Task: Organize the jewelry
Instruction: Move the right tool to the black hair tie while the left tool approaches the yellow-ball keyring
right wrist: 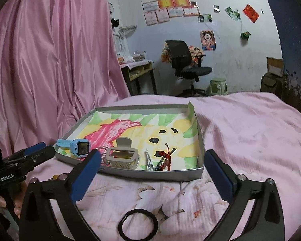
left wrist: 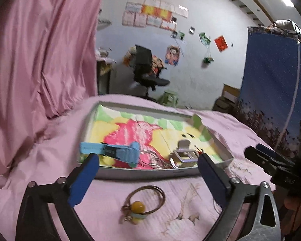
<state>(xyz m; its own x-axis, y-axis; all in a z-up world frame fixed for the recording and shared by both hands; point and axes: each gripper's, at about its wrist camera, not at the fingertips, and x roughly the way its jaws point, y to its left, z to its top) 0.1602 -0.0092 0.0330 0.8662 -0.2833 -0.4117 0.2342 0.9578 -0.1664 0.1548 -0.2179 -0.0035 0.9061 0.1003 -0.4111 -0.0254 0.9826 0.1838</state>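
A shallow grey tray (left wrist: pixel 146 174) (right wrist: pixel 150 174) lined with a colourful drawing lies on the pink bed. In it are a blue watch (left wrist: pixel 118 152) (right wrist: pixel 76 145), a grey hair claw (left wrist: pixel 185 153) (right wrist: pixel 122 157), silver rings (left wrist: pixel 153 160), a metal clip (right wrist: pixel 149 159) and a red cord charm (right wrist: pixel 166 156). My left gripper (left wrist: pixel 148 182) is open above a brown cord bracelet with a yellow bead (left wrist: pixel 143 202) on the bedspread. My right gripper (right wrist: pixel 152 180) is open above a black hair tie (right wrist: pixel 137 225).
Pink curtain (left wrist: pixel 40 50) hangs at the left. An office chair (right wrist: pixel 185 64), a green stool (right wrist: pixel 218 85) and a desk (right wrist: pixel 138 70) stand beyond the bed. A blue cloth (left wrist: pixel 275 80) hangs at right. Each gripper shows at the other view's edge.
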